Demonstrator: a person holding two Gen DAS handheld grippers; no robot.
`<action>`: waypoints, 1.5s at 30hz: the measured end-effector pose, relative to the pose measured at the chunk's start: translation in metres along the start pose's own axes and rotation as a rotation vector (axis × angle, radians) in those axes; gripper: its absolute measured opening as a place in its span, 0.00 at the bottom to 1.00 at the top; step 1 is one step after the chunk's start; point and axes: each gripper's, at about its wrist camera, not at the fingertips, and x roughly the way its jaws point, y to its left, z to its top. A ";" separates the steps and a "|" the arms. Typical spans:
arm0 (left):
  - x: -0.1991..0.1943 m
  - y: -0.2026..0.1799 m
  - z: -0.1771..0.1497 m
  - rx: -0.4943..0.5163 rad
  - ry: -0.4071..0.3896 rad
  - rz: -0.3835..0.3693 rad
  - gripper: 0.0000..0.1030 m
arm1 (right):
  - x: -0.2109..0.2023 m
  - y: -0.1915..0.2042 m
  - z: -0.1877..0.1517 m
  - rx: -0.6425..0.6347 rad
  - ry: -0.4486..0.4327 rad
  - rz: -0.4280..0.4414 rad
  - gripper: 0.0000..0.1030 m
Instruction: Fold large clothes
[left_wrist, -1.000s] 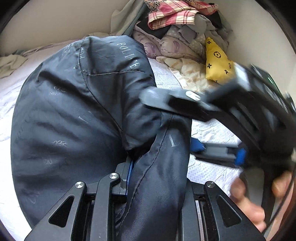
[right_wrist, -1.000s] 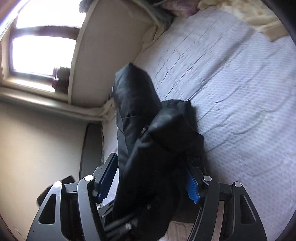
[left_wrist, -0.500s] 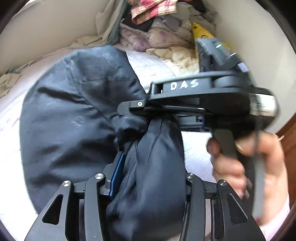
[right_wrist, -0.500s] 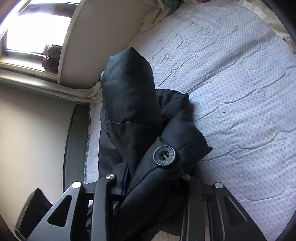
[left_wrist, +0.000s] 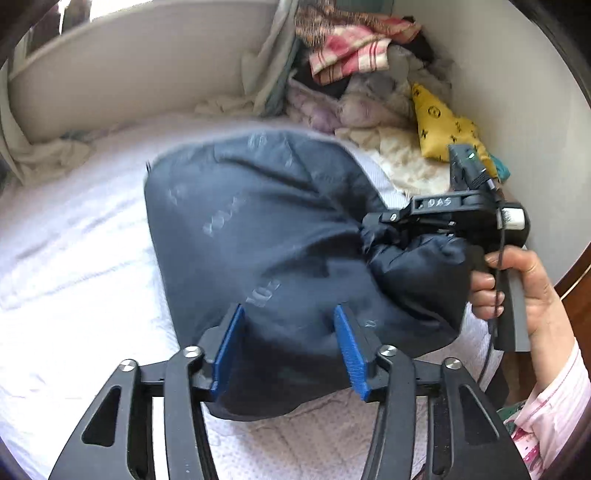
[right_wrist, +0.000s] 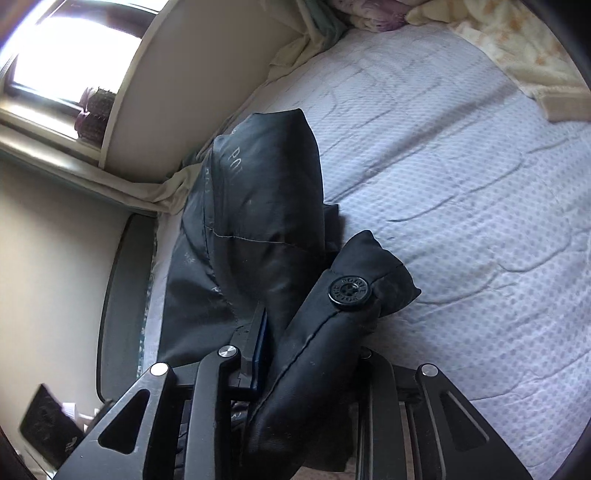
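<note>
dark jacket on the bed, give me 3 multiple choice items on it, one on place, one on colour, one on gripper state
1. Where is the pile of loose clothes relative to the dark jacket in the left wrist view?
A. Beyond it, in the corner by the wall
B. Under it
C. Between the left gripper's jaws

2. What colour is the triangular cushion beside that pile?
A. Green
B. Yellow with dark marks
C. Plain white

3. How does the right gripper stand?
A. Wide open, nothing in it
B. Closed on the bedsheet
C. Closed on a buttoned part of the jacket

Answers:
1 A: the pile sits above the jacket in the picture, against the wall.
2 B: the cushion is yellow with dark printed marks.
3 C: the fabric with the button passes between its jaws, which have just been closing, while the left gripper stands open.
</note>
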 end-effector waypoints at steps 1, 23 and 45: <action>0.004 -0.001 -0.002 -0.001 0.007 -0.005 0.52 | 0.000 -0.004 -0.001 0.002 0.001 -0.007 0.21; 0.063 -0.035 -0.032 0.068 0.055 0.136 0.53 | -0.070 0.109 -0.061 -0.485 -0.201 -0.206 0.13; 0.071 -0.035 -0.045 0.103 0.029 0.100 0.56 | 0.058 0.037 -0.082 -0.417 -0.040 -0.577 0.00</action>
